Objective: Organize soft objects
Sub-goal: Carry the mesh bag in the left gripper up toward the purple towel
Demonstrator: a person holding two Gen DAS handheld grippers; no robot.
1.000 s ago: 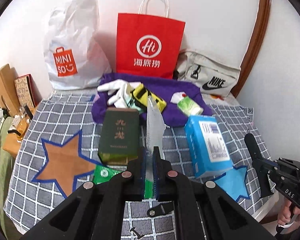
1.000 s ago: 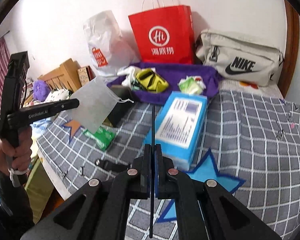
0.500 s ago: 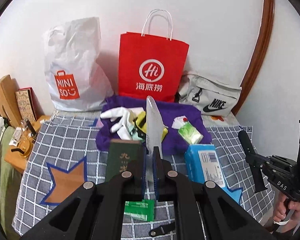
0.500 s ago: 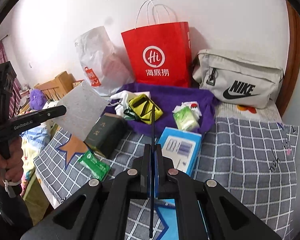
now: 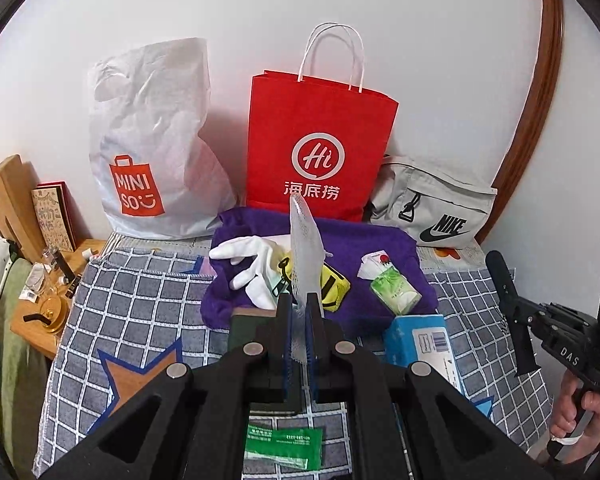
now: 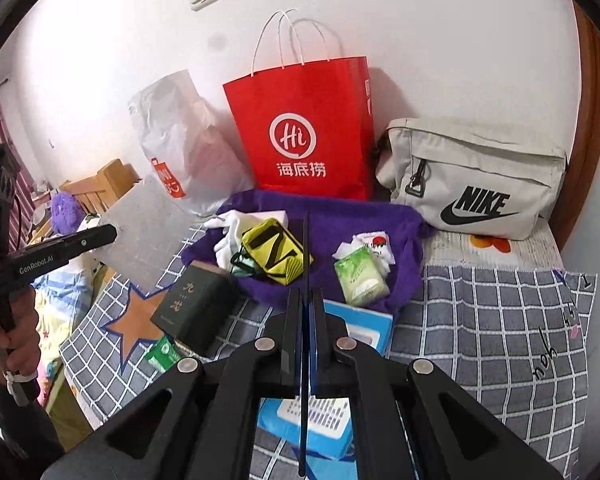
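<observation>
L gripper [image 5: 299,308] is clamped on a white mesh pouch [image 5: 305,252], held upright above the purple cloth [image 5: 376,240]. R gripper [image 6: 305,300] is closed, nothing gripped but a thin dark strip [image 6: 305,252].

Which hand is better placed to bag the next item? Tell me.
Left, probably. Its gripper is shut on the mesh pouch, in line with the red bag. The right gripper is shut and holds no pouch.
</observation>
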